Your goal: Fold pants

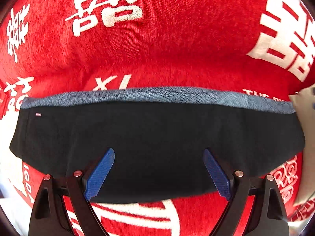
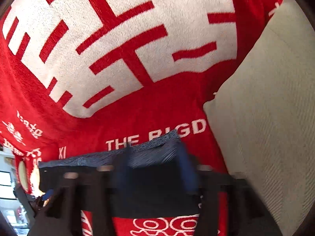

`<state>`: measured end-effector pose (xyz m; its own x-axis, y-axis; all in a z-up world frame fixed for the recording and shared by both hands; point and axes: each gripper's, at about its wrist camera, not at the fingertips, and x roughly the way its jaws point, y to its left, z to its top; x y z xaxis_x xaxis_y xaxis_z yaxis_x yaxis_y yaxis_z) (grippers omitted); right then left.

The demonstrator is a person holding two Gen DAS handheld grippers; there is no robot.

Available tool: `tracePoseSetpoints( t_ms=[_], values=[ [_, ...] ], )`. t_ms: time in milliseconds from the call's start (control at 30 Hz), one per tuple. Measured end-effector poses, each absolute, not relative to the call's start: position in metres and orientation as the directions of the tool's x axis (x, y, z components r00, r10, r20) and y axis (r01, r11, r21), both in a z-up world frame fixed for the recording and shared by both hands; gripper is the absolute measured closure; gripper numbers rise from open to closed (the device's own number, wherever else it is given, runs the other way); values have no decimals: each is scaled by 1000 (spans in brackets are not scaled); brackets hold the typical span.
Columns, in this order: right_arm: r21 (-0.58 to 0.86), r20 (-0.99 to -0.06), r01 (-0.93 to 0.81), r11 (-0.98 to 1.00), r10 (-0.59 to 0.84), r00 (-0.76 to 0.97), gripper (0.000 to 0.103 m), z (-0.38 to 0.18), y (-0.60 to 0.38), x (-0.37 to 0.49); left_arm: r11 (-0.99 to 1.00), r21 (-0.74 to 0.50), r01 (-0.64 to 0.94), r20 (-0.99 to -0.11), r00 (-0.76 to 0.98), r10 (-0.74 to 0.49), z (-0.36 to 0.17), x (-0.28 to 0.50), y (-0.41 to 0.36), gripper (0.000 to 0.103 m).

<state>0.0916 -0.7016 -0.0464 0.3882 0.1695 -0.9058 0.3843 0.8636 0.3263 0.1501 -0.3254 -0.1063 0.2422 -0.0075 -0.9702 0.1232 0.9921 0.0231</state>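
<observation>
A: Where are the folded black cotton pants (image 1: pixel 157 143) lying?
B: On the red plush blanket (image 1: pixel 157 49), compact, grey waistband outermost.
A: The 2 grippers?
B: Left gripper (image 1: pixel 158 174) is hovering wide, holding nothing; right gripper (image 2: pixel 155 175) is blurring, seemingly parted, empty.

Folded pants (image 1: pixel 157 137) lie on the blanket (image 1: pixel 177 49).

Black pants (image 1: pixel 157 147) with a mottled blue-grey band (image 1: pixel 157 95) were seen beyond the blue-padded tongs (image 1: pixel 158 174), laid on a red blanket (image 1: pixel 177 49) printed with white characters.
</observation>
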Motion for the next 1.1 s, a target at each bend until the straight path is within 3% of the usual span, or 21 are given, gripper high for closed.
tracePoseSetpoints(
  t_ms=[167,233,333,367,400,500,567,633,667,800,933,1100],
  values=[
    [303,-913,380,874,153,378,23,-47,-698,67,993,37,112,-974,224,11,-121,168,-335,11],
    [270,-933,380,885,144,329,35,-62,-696,62,990,54,129,-975,222,24,-130,171,-345,11],
    [211,-955,361,909,112,275,45,-87,-694,75,983,101,151,-975,210,68,-142,171,-353,11],
    [179,-962,350,920,88,260,55,-94,-692,80,982,115,151,-976,201,83,-148,170,-353,11],
    [151,-972,346,926,75,222,82,-107,-690,86,980,133,150,-976,193,103,-155,169,-353,11],
    [125,-982,359,925,63,180,78,-129,-690,100,980,144,134,-974,194,117,-167,165,-343,2],
    [103,-980,333,937,38,197,73,-126,-688,104,987,120,103,-981,162,103,-166,168,-335,2],
    [80,-981,358,930,9,196,50,-117,-689,101,988,126,89,-979,174,109,-157,170,-331,2],
    [123,-973,384,915,36,227,48,-107,-691,92,988,124,88,-974,200,105,-149,171,-329,2],
    [369,-911,439,819,225,345,48,-84,-694,39,994,99,54,-972,218,85,-140,178,-321,2],
    [463,-883,512,723,325,339,48,-107,-687,-5,994,112,15,-979,175,108,-158,183,-315,2],
    [534,-845,617,578,339,413,50,-143,-702,-10,993,116,4,-980,161,114,-169,177,-315,2]
  ],
)
